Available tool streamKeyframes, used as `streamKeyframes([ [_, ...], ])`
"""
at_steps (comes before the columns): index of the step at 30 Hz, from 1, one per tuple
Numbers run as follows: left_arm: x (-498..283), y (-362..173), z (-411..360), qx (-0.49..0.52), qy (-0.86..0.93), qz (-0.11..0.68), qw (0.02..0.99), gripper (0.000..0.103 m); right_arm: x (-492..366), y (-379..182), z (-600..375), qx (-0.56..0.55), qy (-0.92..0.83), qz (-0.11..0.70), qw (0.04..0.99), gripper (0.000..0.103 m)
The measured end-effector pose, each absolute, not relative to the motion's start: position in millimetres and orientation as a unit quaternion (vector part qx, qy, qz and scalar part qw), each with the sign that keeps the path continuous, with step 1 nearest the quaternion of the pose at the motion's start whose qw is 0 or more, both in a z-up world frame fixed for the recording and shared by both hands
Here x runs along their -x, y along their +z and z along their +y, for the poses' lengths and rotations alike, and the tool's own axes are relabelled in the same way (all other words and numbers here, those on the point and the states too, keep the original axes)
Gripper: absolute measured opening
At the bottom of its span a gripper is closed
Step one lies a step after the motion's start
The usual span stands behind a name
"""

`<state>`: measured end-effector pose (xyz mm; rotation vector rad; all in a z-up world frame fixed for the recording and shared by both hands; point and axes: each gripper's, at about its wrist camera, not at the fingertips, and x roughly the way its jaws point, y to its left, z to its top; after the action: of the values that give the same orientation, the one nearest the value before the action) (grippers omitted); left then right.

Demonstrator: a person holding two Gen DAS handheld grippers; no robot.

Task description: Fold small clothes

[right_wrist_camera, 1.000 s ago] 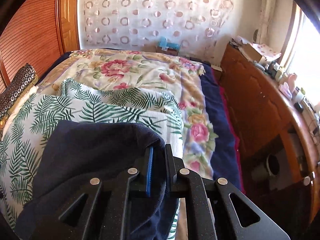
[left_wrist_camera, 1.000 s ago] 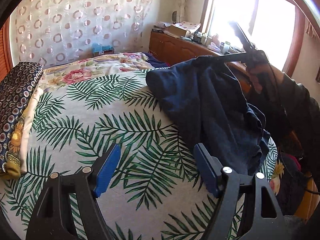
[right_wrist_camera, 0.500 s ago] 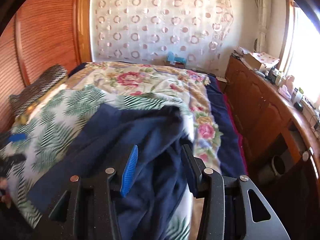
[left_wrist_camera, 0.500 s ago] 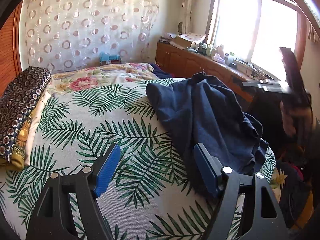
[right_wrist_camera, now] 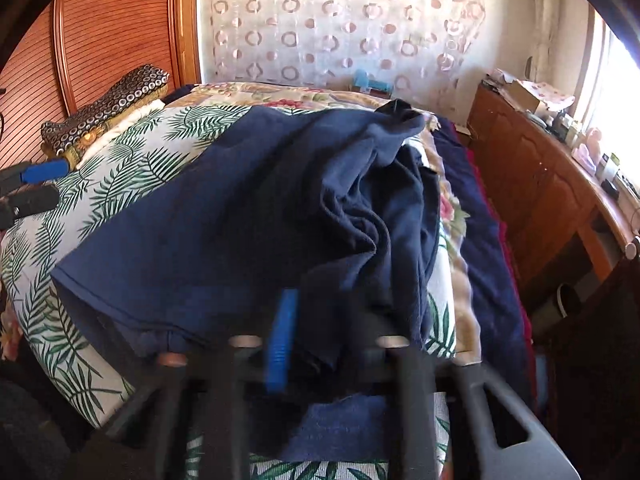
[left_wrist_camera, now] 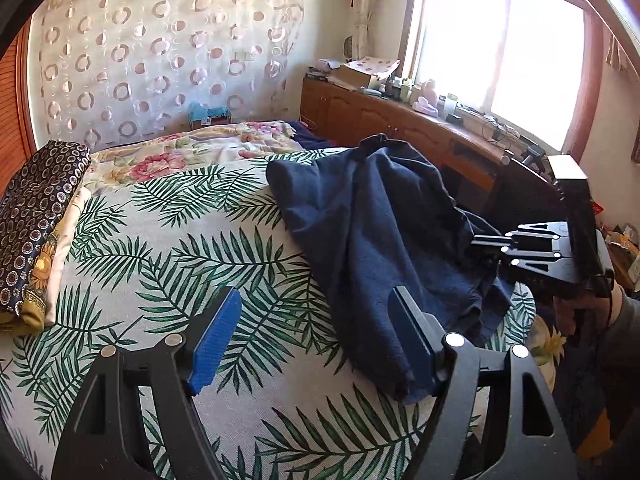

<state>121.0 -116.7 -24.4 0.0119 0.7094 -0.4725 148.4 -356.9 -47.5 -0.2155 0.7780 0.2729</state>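
Note:
A dark navy garment (left_wrist_camera: 384, 232) lies crumpled on the palm-leaf bedspread (left_wrist_camera: 168, 248), toward the bed's right edge. It fills the middle of the right wrist view (right_wrist_camera: 248, 216). My left gripper (left_wrist_camera: 316, 332) is open and empty, low over the bedspread, with its right finger at the garment's near hem. My right gripper (right_wrist_camera: 320, 340) is blurred by motion, open, low over the garment's near edge. It also shows in the left wrist view (left_wrist_camera: 480, 244) at the garment's right side.
A folded dark patterned cloth (left_wrist_camera: 36, 216) lies at the bed's left side. A floral blanket (left_wrist_camera: 192, 152) covers the far end. A wooden cabinet (left_wrist_camera: 400, 120) with clutter runs along the right under the window. A wooden headboard (right_wrist_camera: 100, 40) stands at left.
My right gripper opened and let go of the raised garment, which dropped onto the bed. The right gripper then came down to the garment's near right edge. The left gripper stayed open.

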Motion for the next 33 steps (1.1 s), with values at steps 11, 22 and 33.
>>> streamKeyframes([
  [11, -113.5, -33.3, -131.6, -0.016, -0.249, 0.356, 0.9, 0.077, -61.7, 5.3, -417.5, 0.042, 0.111, 0.291, 0.949, 0.002],
  [22, -113.9, -40.8, -144.2, -0.025, -0.251, 0.368, 0.895, 0.077, -69.3, -25.6, -449.3, 0.005, 0.072, 0.348, 0.935, 0.008],
  [33, -115.0, -48.2, -146.5, -0.028, -0.247, 0.374, 0.894, 0.077, -83.4, -41.6, -423.4, 0.004, 0.062, 0.324, 0.944, 0.047],
])
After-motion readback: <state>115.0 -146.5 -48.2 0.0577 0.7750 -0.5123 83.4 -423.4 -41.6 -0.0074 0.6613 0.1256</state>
